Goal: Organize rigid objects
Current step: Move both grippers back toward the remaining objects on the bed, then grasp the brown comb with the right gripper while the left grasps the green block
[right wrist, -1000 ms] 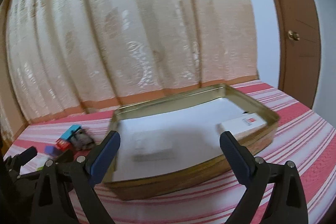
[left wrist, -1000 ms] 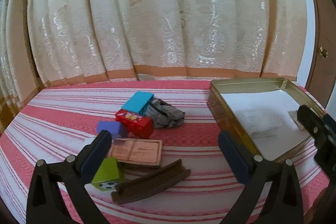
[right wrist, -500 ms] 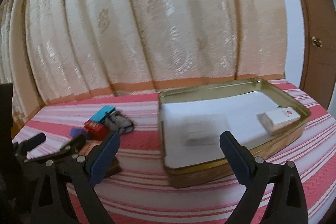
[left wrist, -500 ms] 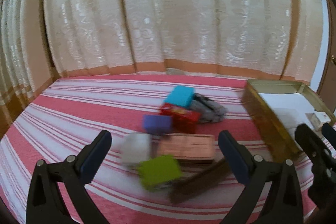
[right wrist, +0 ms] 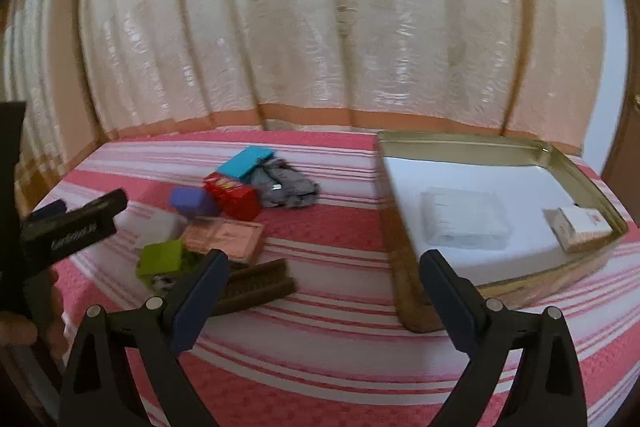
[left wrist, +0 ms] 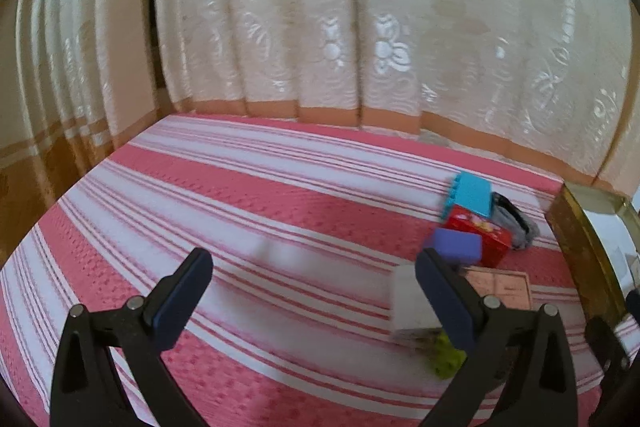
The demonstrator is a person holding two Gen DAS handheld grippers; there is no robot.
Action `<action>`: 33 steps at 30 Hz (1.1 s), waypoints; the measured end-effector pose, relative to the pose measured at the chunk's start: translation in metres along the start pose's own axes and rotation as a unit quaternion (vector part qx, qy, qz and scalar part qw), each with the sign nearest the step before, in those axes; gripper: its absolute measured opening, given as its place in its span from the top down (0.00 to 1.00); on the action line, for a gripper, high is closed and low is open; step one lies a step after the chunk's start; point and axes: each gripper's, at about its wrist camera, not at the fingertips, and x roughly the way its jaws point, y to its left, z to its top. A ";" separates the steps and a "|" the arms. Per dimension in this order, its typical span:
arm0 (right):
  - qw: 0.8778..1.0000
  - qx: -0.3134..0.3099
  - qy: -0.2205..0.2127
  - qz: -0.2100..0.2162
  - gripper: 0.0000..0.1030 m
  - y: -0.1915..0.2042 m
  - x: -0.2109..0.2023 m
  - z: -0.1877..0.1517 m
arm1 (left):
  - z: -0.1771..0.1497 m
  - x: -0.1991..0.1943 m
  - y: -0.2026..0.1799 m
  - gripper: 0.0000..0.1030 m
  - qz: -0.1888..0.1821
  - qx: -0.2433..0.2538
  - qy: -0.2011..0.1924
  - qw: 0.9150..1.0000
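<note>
Both claws spread wide, empty: left claw (left wrist: 310, 285), right claw (right wrist: 324, 279), above the striped surface (right wrist: 340, 227). Pile of small boxes (right wrist: 230, 191) left of the gold tin (right wrist: 394, 239), near it. White box (right wrist: 580, 223) inside the tin.

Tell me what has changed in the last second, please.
Both views swung left: the pile around the red box now sits at the right edge of the left view, and the gold tin slid right. Both hand-held grippers, left and right, stayed open and empty; the objects themselves did not move.
</note>
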 end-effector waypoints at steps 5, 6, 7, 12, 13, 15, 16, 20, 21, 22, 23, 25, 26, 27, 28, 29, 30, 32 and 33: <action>0.998 0.002 0.049 0.036 0.05 0.016 0.012 -0.005 | 0.001 0.003 0.007 0.00 0.001 -0.016 0.009 1.000; 0.997 0.006 0.060 0.040 0.05 0.018 0.016 -0.006 | 0.001 0.004 0.007 0.00 -0.001 -0.016 0.012 1.000; 0.996 0.015 0.075 0.049 0.05 0.019 0.021 -0.007 | 0.001 0.004 0.006 0.00 -0.004 -0.015 0.013 1.000; 0.989 0.047 0.129 0.053 0.05 0.027 0.044 -0.009 | 0.003 0.002 0.007 0.00 0.009 -0.017 0.006 1.000; 0.989 0.054 0.131 0.041 0.05 0.028 0.048 -0.008 | 0.003 0.002 0.009 0.00 0.007 -0.021 0.007 1.000; 0.989 0.072 0.126 0.032 0.05 0.026 0.051 -0.005 | 0.003 0.003 0.012 0.00 0.000 -0.030 0.013 0.999; 0.989 0.076 0.127 0.022 0.05 0.026 0.055 -0.003 | 0.003 0.003 0.012 0.00 -0.002 -0.032 0.014 0.999; 0.989 0.053 0.136 0.010 0.06 0.037 0.062 0.001 | 0.004 0.002 0.013 0.00 -0.005 -0.032 0.011 0.999; 0.989 0.045 0.138 0.011 0.06 0.040 0.063 0.002 | 0.004 0.002 0.012 0.00 -0.005 -0.031 0.011 0.999; 0.989 0.035 0.141 0.014 0.06 0.043 0.065 0.002 | 0.004 0.002 0.011 0.00 -0.005 -0.028 0.011 1.000; 0.989 0.026 0.143 0.016 0.06 0.047 0.066 0.002 | 0.004 0.003 0.011 0.00 -0.006 -0.025 0.012 1.000; 0.988 -0.004 0.150 0.024 0.06 0.057 0.069 0.003 | 0.003 0.004 0.009 0.00 -0.007 -0.021 0.012 1.000; 0.988 -0.016 0.152 0.027 0.06 0.061 0.069 0.003 | 0.003 0.004 0.009 0.00 -0.008 -0.018 0.012 1.000; 0.987 -0.032 0.155 0.030 0.06 0.066 0.070 0.002 | 0.003 0.004 0.009 0.00 -0.008 -0.017 0.012 1.000; 0.985 -0.057 0.159 0.032 0.06 0.072 0.070 0.001 | 0.003 0.005 0.010 0.00 -0.009 -0.016 0.012 1.000; 0.984 -0.067 0.158 0.039 0.07 0.075 0.070 0.001 | 0.004 0.005 0.011 0.00 -0.009 -0.017 0.012 1.000; 0.983 -0.072 0.159 0.048 0.07 0.075 0.069 0.000 | 0.004 0.005 0.011 0.00 -0.009 -0.017 0.013 1.000; 0.982 -0.081 0.159 0.058 0.07 0.070 0.064 -0.004 | 0.005 0.006 0.013 0.00 -0.017 -0.020 0.018 0.999; 0.982 -0.082 0.159 0.061 0.07 0.068 0.062 -0.005 | 0.005 0.006 0.013 0.00 -0.021 -0.020 0.019 0.999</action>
